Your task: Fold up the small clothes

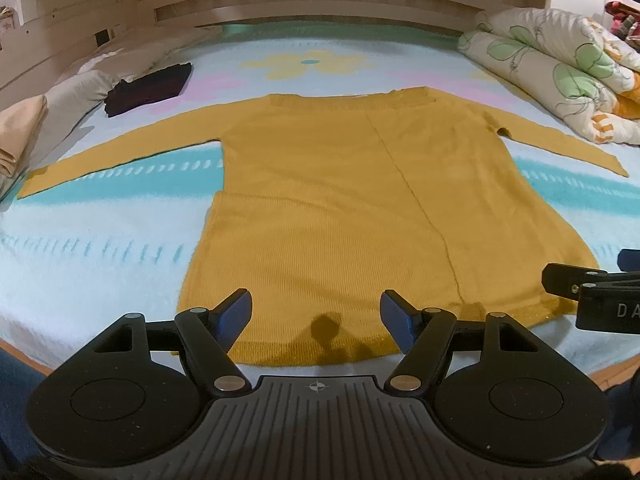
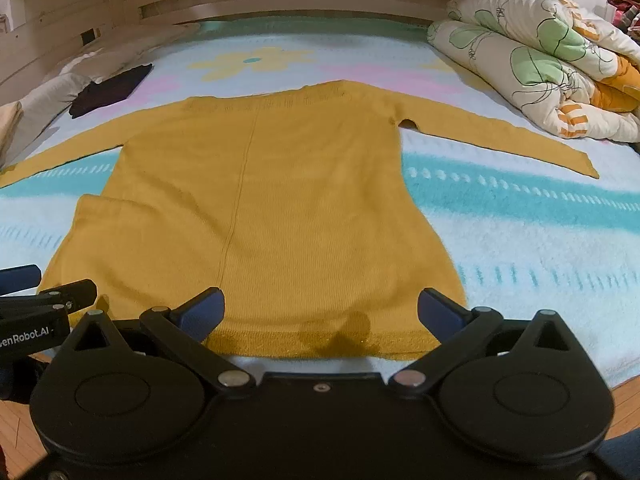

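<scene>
A mustard-yellow knit sweater [image 1: 340,200] lies flat on the bed, both sleeves spread out to the sides and its hem toward me. My left gripper [image 1: 316,312] hovers just above the hem, open, nothing between its blue pads. In the right wrist view the same sweater [image 2: 272,208] fills the middle, and my right gripper [image 2: 320,308] stands wide open over the hem's right part, holding nothing. Each gripper shows at the edge of the other's view: the right gripper [image 1: 592,292] beside the hem's right corner, the left gripper [image 2: 44,304] by the left corner.
The bed has a pale blue blanket [image 1: 100,240] with teal stripes and flower print. A folded dark garment [image 1: 148,88] lies at the back left beside pillows [image 1: 24,136]. A rolled floral quilt [image 2: 532,60] sits back right. A wooden headboard [image 1: 312,4] runs behind.
</scene>
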